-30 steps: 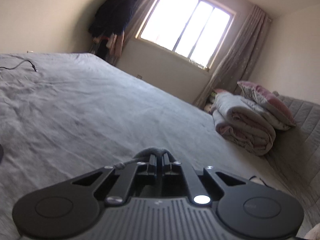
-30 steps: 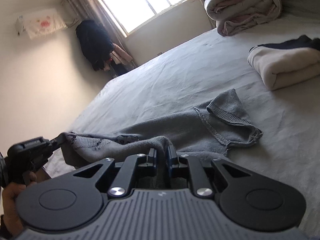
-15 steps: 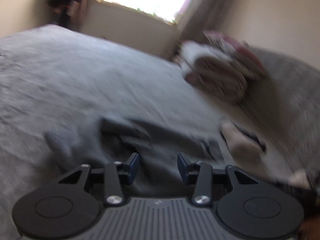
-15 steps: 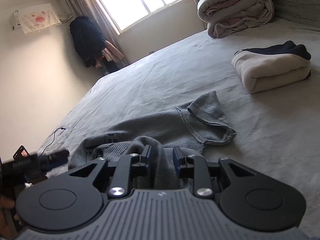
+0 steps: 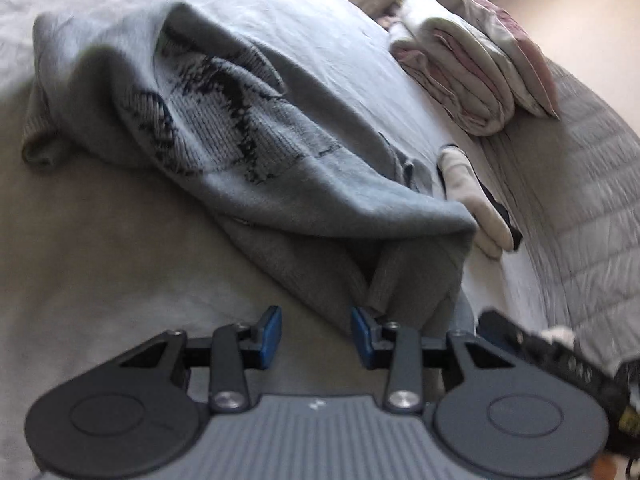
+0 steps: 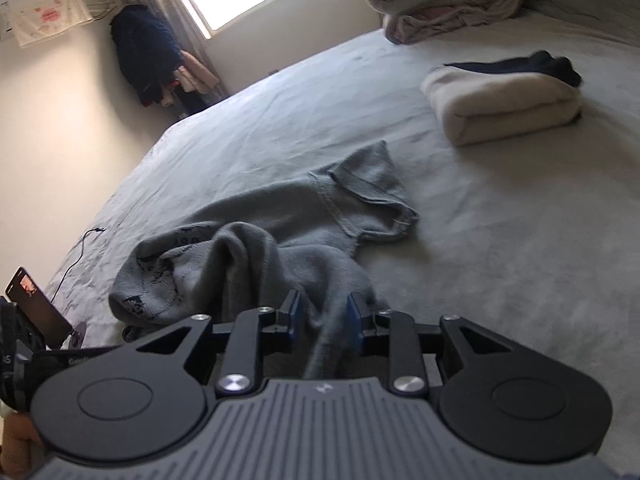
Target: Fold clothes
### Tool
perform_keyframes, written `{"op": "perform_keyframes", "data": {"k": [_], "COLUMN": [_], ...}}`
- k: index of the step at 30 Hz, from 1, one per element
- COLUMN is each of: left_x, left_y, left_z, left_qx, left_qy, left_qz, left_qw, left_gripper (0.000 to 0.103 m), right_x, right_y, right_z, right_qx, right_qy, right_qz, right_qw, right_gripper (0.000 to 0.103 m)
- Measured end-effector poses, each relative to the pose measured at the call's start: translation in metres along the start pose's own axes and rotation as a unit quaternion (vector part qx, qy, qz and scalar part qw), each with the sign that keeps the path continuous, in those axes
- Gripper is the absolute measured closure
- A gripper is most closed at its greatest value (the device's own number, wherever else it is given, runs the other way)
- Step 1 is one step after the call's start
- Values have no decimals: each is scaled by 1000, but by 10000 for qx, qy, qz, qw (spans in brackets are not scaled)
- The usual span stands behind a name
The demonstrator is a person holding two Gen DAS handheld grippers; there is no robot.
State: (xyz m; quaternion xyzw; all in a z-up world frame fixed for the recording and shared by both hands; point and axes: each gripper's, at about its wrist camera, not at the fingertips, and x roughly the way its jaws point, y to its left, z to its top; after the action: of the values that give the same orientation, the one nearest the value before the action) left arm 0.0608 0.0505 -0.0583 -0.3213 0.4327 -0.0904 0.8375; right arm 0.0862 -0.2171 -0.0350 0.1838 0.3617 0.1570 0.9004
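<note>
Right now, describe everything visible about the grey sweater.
The grey sweater is a soft knit with a dark blurry print, ribbed cuffs and a stitched seam. It lies crumpled, unfolded, on the bed, one sleeve bent outward. A fold of it runs between the right gripper's opening jaws; the left gripper, jaws closing, is at its hem, nothing between them.

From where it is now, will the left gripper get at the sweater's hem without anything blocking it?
Probably yes. The left gripper hangs right at the near edge of the grey sweater, jaws closing with only the bed showing between them, and nothing lies between it and the hem. The right gripper works the other end.
</note>
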Motion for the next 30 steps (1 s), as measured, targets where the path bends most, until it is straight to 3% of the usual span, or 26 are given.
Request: {"op": "perform_keyframes", "data": {"k": [9, 15, 16, 19, 21, 23, 26, 30], "left_x": [22, 24, 24, 25, 22, 11, -10, -39], "left_y": [-12, -15, -15, -15, -13, -17, -24, -27], "left_z": [-6, -9, -9, -9, -8, -8, -12, -12], "left_qx": [-367, -422, -406, -252, -157, 61, 689, 1103], "left_qy": [-558, -873, -905, -882, -836, -843, -860, -791], "left_qz": [165, 236, 258, 388, 469, 715, 1064, 1233], "left_qw": [9976, 9950, 9947, 9950, 9953, 9939, 9882, 9830], "left_gripper": [65, 66, 69, 94, 97, 98, 98, 98], "right_x": [-1, 4, 6, 11, 14, 12, 6, -11], "right_y": [-23, -21, -19, -11, -4, -3, -8, -9], "right_z": [-9, -22, -24, -30, -34, -33, -28, -22], "right_qx": [114, 30, 1, -182, -491, -528, -372, -378], "right_qy": [632, 925, 940, 994, 980, 981, 984, 859], "right_qz": [-310, -293, -272, -147, -187, -206, -270, -504], "right_qw": [9975, 9953, 9952, 9948, 9938, 9936, 9941, 9943], "right_gripper": [70, 69, 68, 67, 72, 96, 99, 99]}}
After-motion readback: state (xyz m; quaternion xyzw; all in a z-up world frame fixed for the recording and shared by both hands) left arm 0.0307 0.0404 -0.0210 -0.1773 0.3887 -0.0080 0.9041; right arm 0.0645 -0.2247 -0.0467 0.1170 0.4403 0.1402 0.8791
